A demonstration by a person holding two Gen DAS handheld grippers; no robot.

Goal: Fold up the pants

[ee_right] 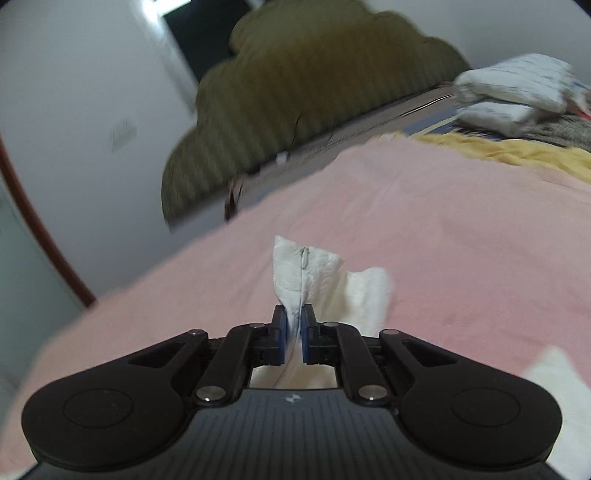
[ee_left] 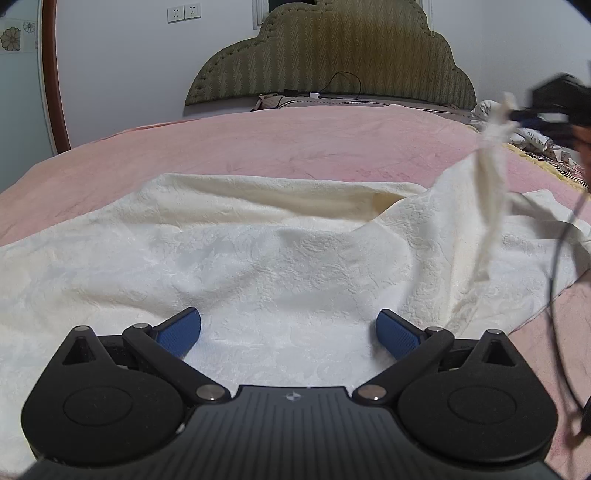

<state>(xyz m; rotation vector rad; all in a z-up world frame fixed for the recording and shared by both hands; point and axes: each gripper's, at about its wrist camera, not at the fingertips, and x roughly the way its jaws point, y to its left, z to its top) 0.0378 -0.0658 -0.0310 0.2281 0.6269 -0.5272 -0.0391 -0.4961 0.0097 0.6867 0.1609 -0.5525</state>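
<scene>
The cream pants (ee_left: 280,258) lie spread and rumpled across the pink bedspread (ee_left: 295,144), their embossed fabric filling the near part of my left wrist view. At the right side one end of them is pulled up off the bed into a narrow, bunched strip that climbs toward my right gripper (ee_left: 532,112). In the right wrist view that gripper (ee_right: 294,332) is clamped tight on this raised edge, the blue pads pressing the cloth from both sides; a seam with a small zipper pull (ee_right: 305,255) stands just above the fingertips, and more of the fabric hangs below and to the right. That view is tilted and blurred.

My left gripper (ee_left: 289,332) hangs low over the flat middle of the pants with its jaws spread wide, nothing pinched between the blue pads (ee_left: 181,332).

Beyond the pants the bedspread runs back to a scalloped olive headboard (ee_left: 328,55). A black cable (ee_left: 343,83) lies along its foot. Folded white bedding (ee_right: 517,92) and a yellow blanket (ee_right: 517,155) sit at the far right of the bed, and a double wall socket (ee_left: 183,13) shows on the white wall.
</scene>
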